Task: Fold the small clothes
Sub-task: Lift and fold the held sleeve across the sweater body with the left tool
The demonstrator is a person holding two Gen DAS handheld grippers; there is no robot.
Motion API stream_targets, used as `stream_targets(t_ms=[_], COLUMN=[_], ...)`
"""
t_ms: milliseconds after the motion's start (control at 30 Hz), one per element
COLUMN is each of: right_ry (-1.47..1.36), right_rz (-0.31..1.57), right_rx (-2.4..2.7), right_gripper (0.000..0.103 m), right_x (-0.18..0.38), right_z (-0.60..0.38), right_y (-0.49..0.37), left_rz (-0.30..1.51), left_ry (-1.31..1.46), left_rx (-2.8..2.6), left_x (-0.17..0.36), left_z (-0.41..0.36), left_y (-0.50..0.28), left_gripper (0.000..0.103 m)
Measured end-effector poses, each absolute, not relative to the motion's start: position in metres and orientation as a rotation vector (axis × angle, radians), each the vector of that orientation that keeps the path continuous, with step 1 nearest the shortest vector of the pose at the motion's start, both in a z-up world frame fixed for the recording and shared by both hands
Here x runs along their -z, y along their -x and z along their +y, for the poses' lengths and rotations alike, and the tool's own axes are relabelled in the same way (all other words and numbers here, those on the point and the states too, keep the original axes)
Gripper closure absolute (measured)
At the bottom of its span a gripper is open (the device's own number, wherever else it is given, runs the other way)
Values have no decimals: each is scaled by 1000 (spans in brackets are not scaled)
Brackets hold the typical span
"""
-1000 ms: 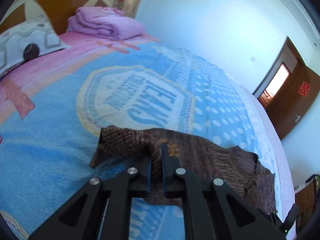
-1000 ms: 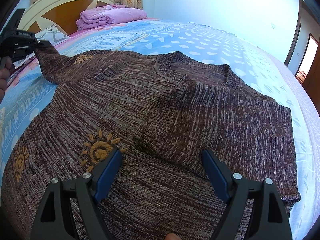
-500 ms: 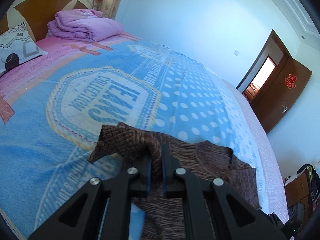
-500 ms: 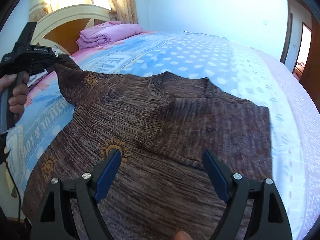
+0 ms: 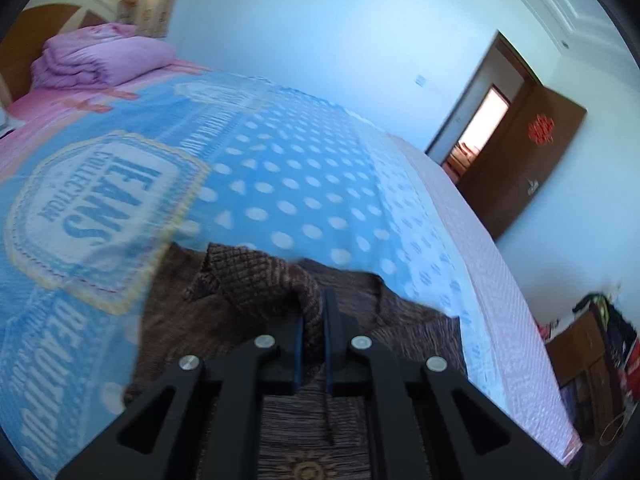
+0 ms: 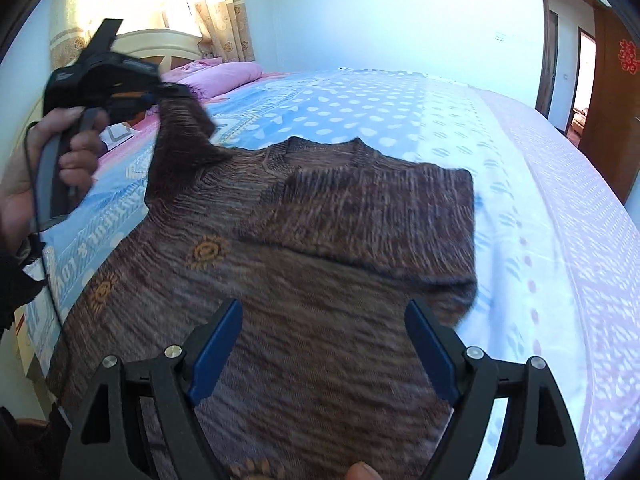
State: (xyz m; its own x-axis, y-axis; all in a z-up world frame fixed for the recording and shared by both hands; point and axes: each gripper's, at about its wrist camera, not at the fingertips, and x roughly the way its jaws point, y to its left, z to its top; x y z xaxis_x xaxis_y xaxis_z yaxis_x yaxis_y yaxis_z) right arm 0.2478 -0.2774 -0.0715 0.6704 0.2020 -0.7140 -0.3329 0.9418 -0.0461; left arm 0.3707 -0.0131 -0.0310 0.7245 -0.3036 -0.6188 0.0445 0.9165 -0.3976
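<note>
Our left tool (image 5: 311, 322) is clamped on the sweater's sleeve (image 6: 180, 136), lifted at the upper left of the right view. Our right tool (image 6: 323, 350) stands wide and empty above the sweater (image 6: 320, 240), which lies mid-frame on the bed (image 6: 520, 200).

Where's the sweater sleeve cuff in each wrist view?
Left wrist: sleeve cuff sits low centre, pinched in the shut left hand-held gripper, just above the fingers.
Right wrist: sleeve cuff is upper left, lifted off the bed by the left hand-held gripper; the rest of the brown sweater lies flat.
Shared landmark: folded pink quilt by the headboard.
</note>
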Motion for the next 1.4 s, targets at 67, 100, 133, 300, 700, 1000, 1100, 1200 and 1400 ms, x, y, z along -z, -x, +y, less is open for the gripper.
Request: stream_targets(t_ms=[67, 100, 133, 300, 700, 1000, 1100, 1200, 1400], right_ry=[178, 176, 170, 108, 92, 142, 141, 108, 85], right_rz=[777, 774, 771, 792, 794, 768, 765, 807, 952], right_rx=[-302, -304, -305, -326, -321, -322, -319, -317, -216], right_gripper=[19, 19, 19, 19, 19, 19, 19, 19, 78], right_x=[73, 74, 76, 93, 104, 64, 45, 45, 92], right_z=[-281, -282, -284, -293, -295, -256, -236, -218, -216], right_y=[-242, -240, -239, -238, -234, -272, -307, -353, -407], left_rz=[757, 763, 770, 826, 737, 879, 862, 871, 884], left_ry=[308, 280, 248, 33, -211, -248, -242, -191, -118], left_rx=[220, 228, 241, 300, 120, -170, -212, -234, -206], left_x=[42, 48, 55, 90, 89, 128, 132, 133, 137], left_z=[-45, -58, -72, -138, -72, 11, 16, 29, 40], left_y=[-371, -370, -368, -353, -311, -340, -333, -329, -331], left_gripper=[95, 95, 95, 89, 32, 18, 16, 9, 9])
